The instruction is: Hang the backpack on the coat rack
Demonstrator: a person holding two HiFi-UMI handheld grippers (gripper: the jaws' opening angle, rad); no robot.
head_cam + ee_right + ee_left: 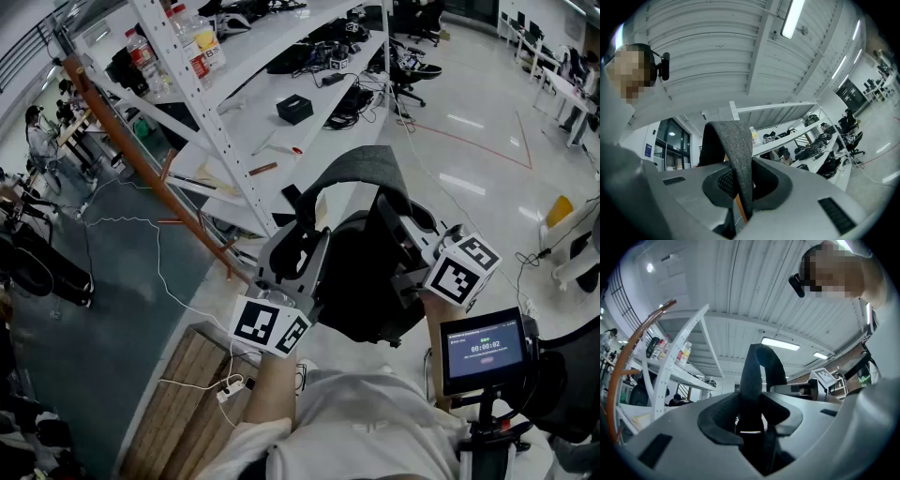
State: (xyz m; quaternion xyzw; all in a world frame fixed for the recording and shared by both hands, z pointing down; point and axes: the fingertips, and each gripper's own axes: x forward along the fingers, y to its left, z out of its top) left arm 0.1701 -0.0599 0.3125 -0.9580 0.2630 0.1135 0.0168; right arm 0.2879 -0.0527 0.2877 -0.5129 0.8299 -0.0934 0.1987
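Observation:
I hold a dark grey backpack [361,300] up close in front of my chest, and its grey fabric top [367,171] arches above both grippers. My left gripper [305,251] is shut on a black strap [754,380], which rises in a loop from between the jaws. My right gripper [401,230] is shut on a grey woven strap [738,154] that folds over above its jaws. A brown pole with short pegs [141,161], which looks like the coat rack, slants along the shelving to the left of the backpack; the same pole [626,366] shows in the left gripper view.
White shelving [202,108] carries bottles [197,42], a black box [294,109] and cables. A wooden pallet [178,394] with a white power strip lies at the lower left. A small timer screen [484,349] sits at my right. Office chairs stand further back.

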